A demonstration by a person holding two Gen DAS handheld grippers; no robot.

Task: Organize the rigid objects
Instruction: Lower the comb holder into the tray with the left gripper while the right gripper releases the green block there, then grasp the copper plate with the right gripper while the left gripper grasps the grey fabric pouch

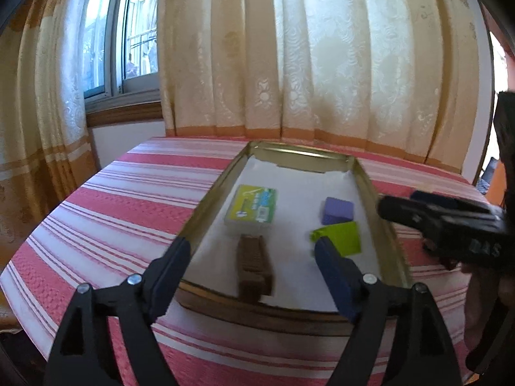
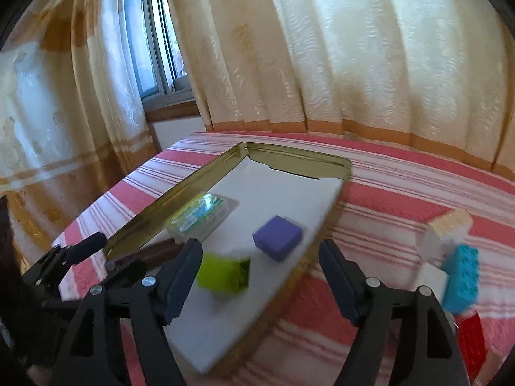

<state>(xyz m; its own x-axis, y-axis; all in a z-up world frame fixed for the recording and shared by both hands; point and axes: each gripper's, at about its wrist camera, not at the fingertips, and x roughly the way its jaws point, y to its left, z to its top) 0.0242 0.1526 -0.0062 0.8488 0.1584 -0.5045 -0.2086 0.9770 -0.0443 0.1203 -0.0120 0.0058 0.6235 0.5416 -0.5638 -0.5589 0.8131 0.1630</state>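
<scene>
A gold-rimmed tray point(image 1: 206, 199) point(image 2: 180, 189) with a white floor lies on the striped table. In it are a clear box with a green label point(image 1: 252, 207) point(image 2: 201, 214), a purple block point(image 1: 338, 210) point(image 2: 278, 236), a lime-green block point(image 1: 341, 236) point(image 2: 223, 273) and a brown brick point(image 1: 254, 265) point(image 2: 157, 252). My left gripper point(image 1: 252, 262) is open above the tray's near end, over the brown brick. My right gripper point(image 2: 259, 262) is open and empty above the tray's right rim; it also shows in the left wrist view point(image 1: 444, 222).
On the red-and-white striped tablecloth point(image 1: 122, 206) right of the tray lie a white brick point(image 2: 447, 230), a blue studded brick point(image 2: 462, 278), another white piece point(image 2: 429, 280) and a red brick point(image 2: 471, 342). Curtains point(image 1: 322, 64) and a window point(image 1: 125, 32) stand behind the table.
</scene>
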